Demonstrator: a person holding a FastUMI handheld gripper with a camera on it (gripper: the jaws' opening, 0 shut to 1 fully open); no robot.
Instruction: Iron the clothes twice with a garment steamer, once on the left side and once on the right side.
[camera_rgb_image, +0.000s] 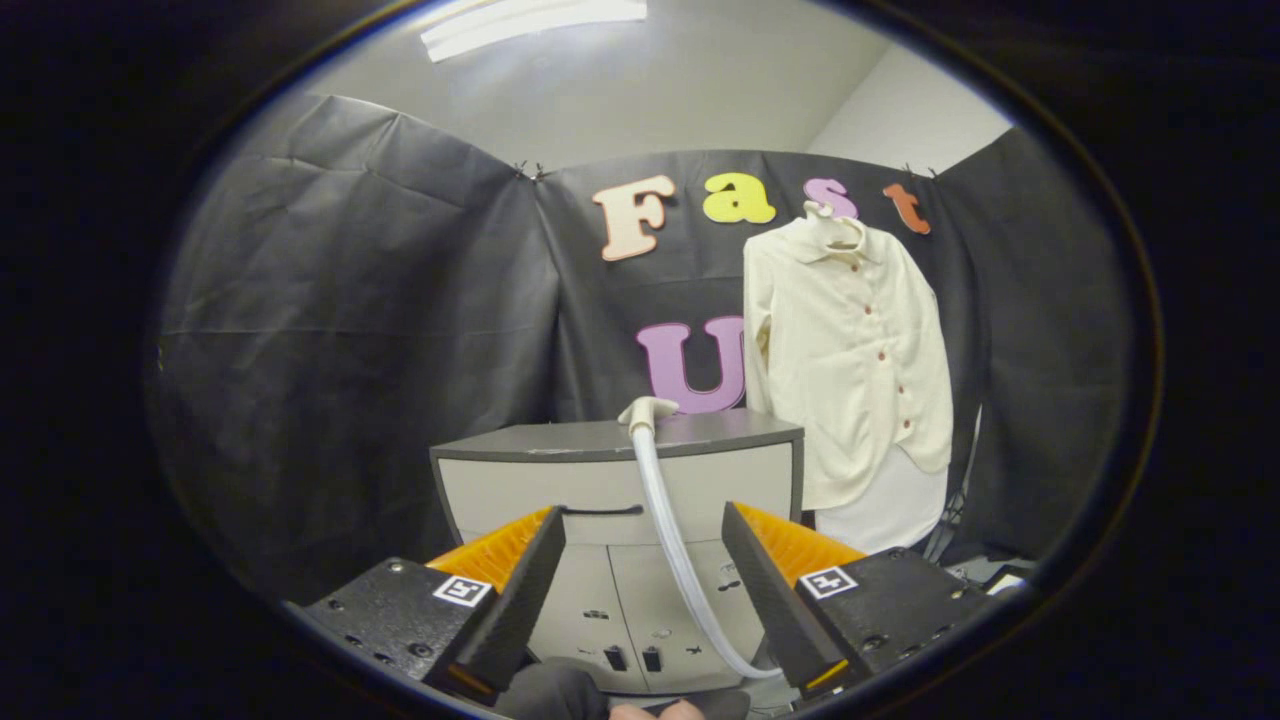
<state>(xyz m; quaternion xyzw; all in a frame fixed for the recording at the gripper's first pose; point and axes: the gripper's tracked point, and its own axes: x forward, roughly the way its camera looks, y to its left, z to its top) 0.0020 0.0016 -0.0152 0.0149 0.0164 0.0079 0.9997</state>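
steamer hose (668, 520) end hidden behind tool (643, 590) (right finger), cabinet (520, 480) base cut off

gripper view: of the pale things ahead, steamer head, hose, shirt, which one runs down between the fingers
The white hose. It drops from the steamer head on the grey cabinet and passes through the open gripper; the cream shirt hangs farther off.

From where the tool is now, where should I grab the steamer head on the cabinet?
Probably at its neck, just above where the hose joins. The steamer head rests at the cabinet's front edge with its nozzle pointing right, toward the shirt. Come straight in from the front; the open tool already frames the hose.
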